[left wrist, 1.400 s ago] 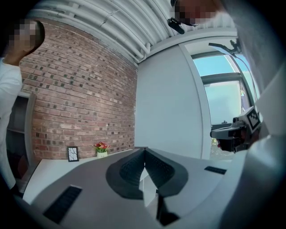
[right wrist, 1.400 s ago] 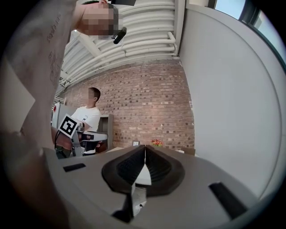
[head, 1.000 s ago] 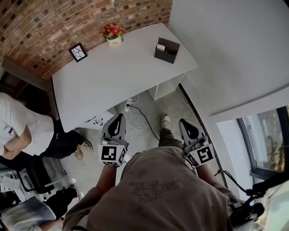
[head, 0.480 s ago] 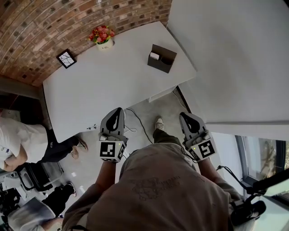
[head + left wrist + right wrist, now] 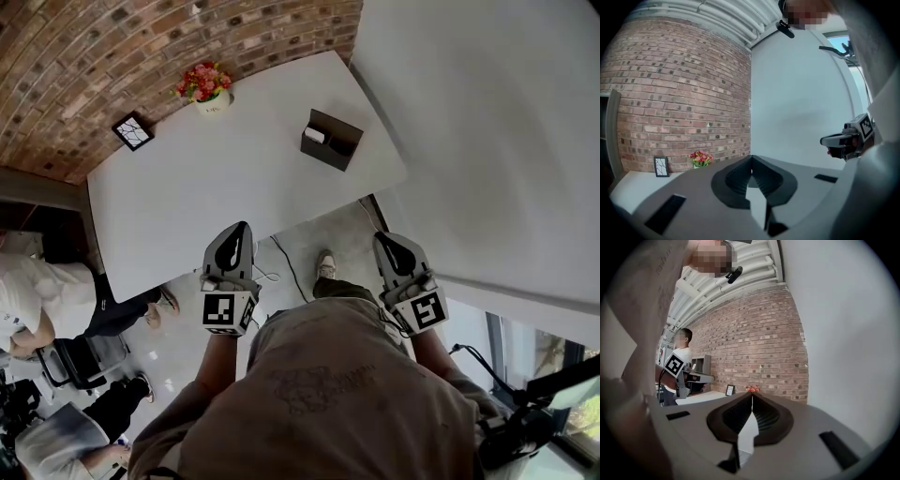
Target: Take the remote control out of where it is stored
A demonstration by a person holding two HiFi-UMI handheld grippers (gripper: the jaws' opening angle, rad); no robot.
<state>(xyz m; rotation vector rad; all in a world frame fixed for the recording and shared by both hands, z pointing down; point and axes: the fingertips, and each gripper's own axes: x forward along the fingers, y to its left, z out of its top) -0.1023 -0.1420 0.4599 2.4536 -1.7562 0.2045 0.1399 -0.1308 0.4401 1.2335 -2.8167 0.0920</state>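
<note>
A dark open box (image 5: 330, 139) stands on the white table (image 5: 187, 206), toward its far right. A small pale object (image 5: 316, 135) lies inside it; whether it is the remote control I cannot tell. My left gripper (image 5: 240, 228) hovers at the table's near edge, jaws shut and empty. My right gripper (image 5: 382, 238) is held off the table's right corner over the floor, also shut and empty. In the left gripper view the jaws (image 5: 751, 158) meet, and the right gripper (image 5: 848, 138) shows beside them. The right gripper view shows its tips (image 5: 752, 395) touching.
A pot of flowers (image 5: 203, 84) and a small picture frame (image 5: 132, 130) stand at the table's far edge by the brick wall. A cable (image 5: 281, 267) runs over the floor under the table. People (image 5: 19, 314) and a chair (image 5: 80, 361) are at the left. A white wall bounds the right.
The table has come nearer and lower in the head view as both grippers moved forward together toward it. Both stayed shut.
</note>
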